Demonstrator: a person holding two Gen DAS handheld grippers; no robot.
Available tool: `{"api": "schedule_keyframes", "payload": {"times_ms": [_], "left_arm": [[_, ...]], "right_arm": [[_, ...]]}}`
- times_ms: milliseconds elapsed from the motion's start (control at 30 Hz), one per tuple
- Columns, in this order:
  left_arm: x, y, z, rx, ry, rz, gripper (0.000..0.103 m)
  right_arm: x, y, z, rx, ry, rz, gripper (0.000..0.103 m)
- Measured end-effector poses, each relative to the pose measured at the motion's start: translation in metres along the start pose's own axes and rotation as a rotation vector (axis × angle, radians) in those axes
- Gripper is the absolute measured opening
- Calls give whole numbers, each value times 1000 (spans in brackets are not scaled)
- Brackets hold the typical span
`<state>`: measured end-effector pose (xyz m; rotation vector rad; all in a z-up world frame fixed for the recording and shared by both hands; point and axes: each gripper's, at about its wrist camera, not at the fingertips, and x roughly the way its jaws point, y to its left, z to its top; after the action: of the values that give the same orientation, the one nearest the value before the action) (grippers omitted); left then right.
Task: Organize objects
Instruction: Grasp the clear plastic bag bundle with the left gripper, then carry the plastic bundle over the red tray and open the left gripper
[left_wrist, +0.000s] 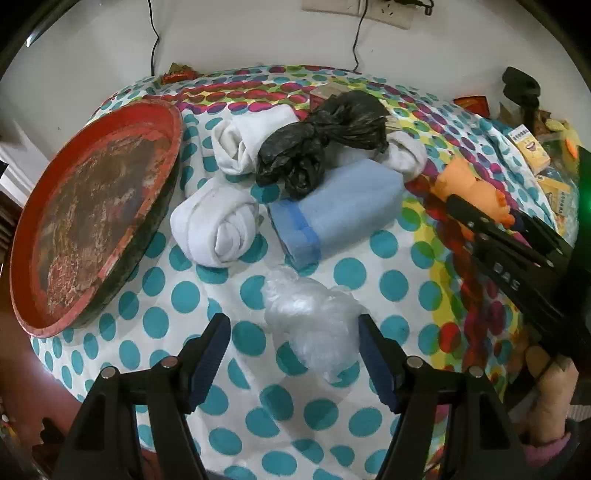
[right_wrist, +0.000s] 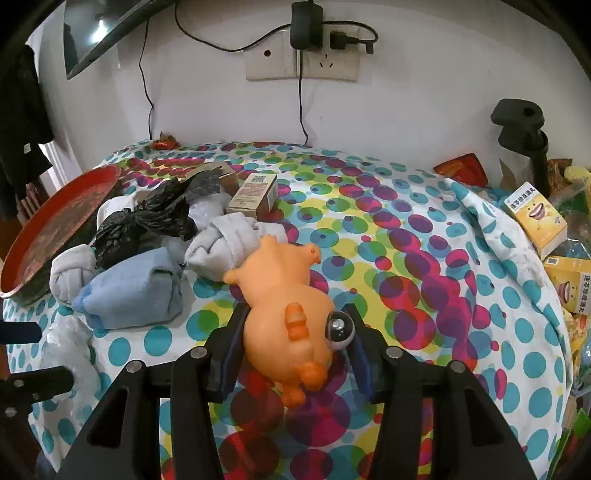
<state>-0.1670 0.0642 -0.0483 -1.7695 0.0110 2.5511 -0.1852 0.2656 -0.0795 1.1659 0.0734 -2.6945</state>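
My left gripper (left_wrist: 291, 325) is open, its pads either side of a crumpled clear plastic bag (left_wrist: 314, 317) on the dotted cloth. Beyond it lie a folded blue towel (left_wrist: 340, 206), two rolled white cloths (left_wrist: 218, 229), and a knotted black plastic bag (left_wrist: 317, 144). My right gripper (right_wrist: 295, 325) is shut on an orange rubber pig toy (right_wrist: 284, 306), whose body sits between the pads with its snout pointing away. The pig also shows at the right of the left wrist view (left_wrist: 469, 184), with the right gripper's black fingers (left_wrist: 517, 251) on it.
A worn red round tray (left_wrist: 92, 236) leans at the table's left edge. A cardboard box (right_wrist: 255, 195) sits behind the pile. Yellow boxes (right_wrist: 535, 218) and snack packets crowd the right side. A black stand (right_wrist: 524, 136) and wall sockets with cables (right_wrist: 303, 55) are at the back.
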Motion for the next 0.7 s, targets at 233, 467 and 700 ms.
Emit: {"api": "schedule_keyframes", "payload": {"times_ms": [233, 467, 700], "left_arm": [[24, 6, 5, -28, 46, -40, 72], [27, 8, 2, -14, 11, -37, 71], [17, 8, -1, 60, -28, -74, 46]], "right_arm": [[1, -1, -1, -3, 2, -3, 48], [8, 2, -2, -12, 35, 5, 44], [9, 1, -3, -10, 35, 8, 44]]}}
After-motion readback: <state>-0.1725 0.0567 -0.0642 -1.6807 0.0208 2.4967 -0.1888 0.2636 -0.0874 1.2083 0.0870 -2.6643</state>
